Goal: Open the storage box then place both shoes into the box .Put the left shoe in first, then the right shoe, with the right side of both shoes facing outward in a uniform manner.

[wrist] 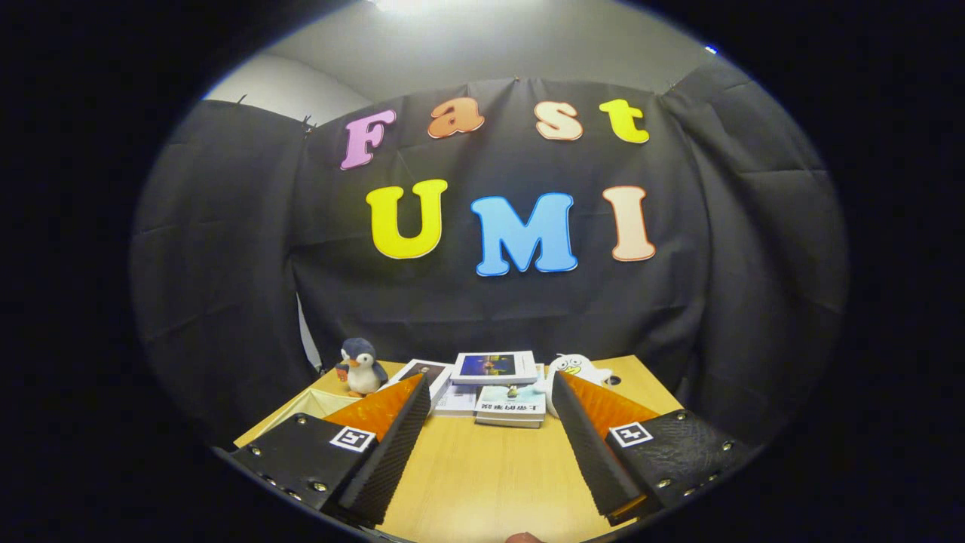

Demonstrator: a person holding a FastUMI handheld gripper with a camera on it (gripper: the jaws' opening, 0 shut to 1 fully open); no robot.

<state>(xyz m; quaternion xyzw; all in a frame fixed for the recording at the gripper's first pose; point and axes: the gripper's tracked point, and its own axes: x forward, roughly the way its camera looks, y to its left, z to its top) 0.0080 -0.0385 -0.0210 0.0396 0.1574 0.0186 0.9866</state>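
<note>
Our claw (490, 445) hovers with fingers spread wide and empty above the bare wooden bench (482, 483), held level, we judge, to scout. Beyond the fingertips sit stacked books (497, 388) and a penguin plush (361, 367).

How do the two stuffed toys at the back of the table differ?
The penguin toy is dark blue with a white belly; the white duck toy is almost all white. The penguin stands upright beyond one finger; the duck sits lower, partly hidden behind the other. Both flank the books. The gripper is open.
</note>
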